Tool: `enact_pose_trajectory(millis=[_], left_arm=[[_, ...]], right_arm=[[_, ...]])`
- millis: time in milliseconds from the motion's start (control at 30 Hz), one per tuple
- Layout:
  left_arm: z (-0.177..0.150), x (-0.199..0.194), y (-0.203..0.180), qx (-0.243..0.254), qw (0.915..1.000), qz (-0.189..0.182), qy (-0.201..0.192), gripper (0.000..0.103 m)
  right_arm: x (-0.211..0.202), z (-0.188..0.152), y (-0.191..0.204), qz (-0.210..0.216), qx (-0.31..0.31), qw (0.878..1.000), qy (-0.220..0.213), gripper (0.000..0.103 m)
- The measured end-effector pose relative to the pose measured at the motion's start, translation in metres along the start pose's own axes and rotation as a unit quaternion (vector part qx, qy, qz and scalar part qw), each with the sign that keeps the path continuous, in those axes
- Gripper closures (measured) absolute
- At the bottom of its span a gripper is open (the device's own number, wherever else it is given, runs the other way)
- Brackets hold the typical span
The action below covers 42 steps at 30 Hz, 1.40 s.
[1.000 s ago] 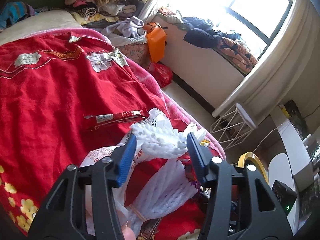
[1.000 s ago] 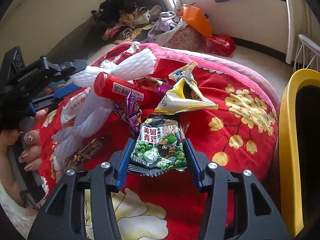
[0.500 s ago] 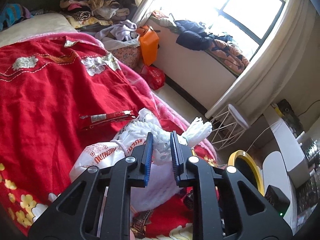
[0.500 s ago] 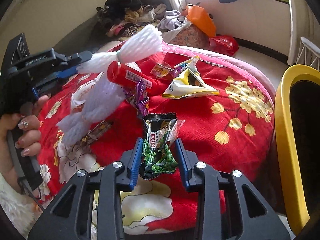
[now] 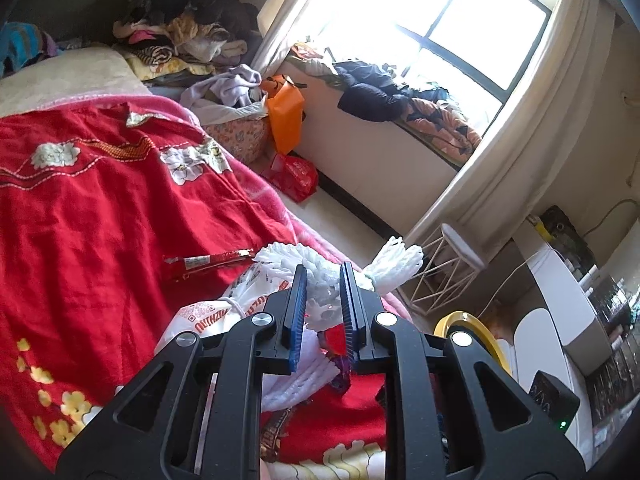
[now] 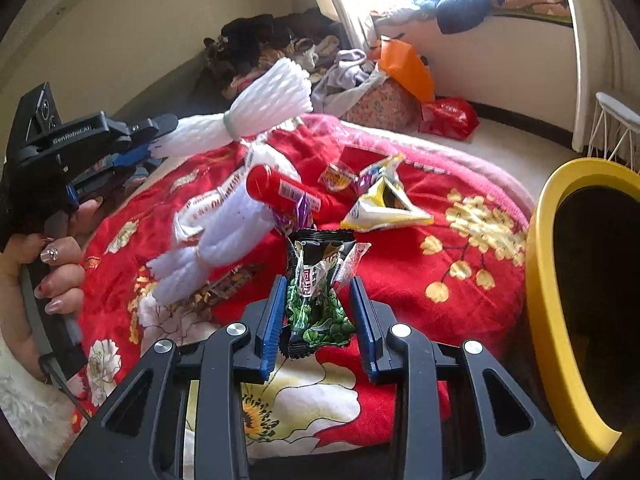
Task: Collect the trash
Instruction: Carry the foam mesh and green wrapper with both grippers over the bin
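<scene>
Above red bedspread (image 6: 460, 280): left fingers (image 5: 298, 308) pinch foam netting (image 5: 324, 280); right fingers (image 6: 276, 316) squeeze snack packet (image 6: 318, 292).

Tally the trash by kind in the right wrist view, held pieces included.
Foam nets: 2, one held, one lying
Red tube: 1
Snack bags: 2, green, yellow
Small wrappers: 3, purple, brown, orange
White bag: 1
Total: 9 that show clearly
</scene>
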<state>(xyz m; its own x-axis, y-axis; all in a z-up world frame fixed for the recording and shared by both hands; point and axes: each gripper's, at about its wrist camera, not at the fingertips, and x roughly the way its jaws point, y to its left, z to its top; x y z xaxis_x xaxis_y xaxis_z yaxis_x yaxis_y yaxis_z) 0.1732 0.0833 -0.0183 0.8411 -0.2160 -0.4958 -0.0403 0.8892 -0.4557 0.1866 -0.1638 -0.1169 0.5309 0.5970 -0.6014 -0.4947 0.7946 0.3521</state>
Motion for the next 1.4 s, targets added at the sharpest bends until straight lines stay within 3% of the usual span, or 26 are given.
enact_pose_trajectory(millis=[600,1400], left_arm=[[-0.002,-0.008,-0.029,0.034,0.9989,-0.033,0.003,0.091],[-0.035,0.009,-0.086,0.103,0.9915,-0.068,0.041,0.091]], right_arm=[[-0.051,0.014,-0.028,-0.047,0.036,0.995,-0.076,0.072],[-0.109,0.012,-0.096,-0.13,0.114,0.973,-0.152,0.072]])
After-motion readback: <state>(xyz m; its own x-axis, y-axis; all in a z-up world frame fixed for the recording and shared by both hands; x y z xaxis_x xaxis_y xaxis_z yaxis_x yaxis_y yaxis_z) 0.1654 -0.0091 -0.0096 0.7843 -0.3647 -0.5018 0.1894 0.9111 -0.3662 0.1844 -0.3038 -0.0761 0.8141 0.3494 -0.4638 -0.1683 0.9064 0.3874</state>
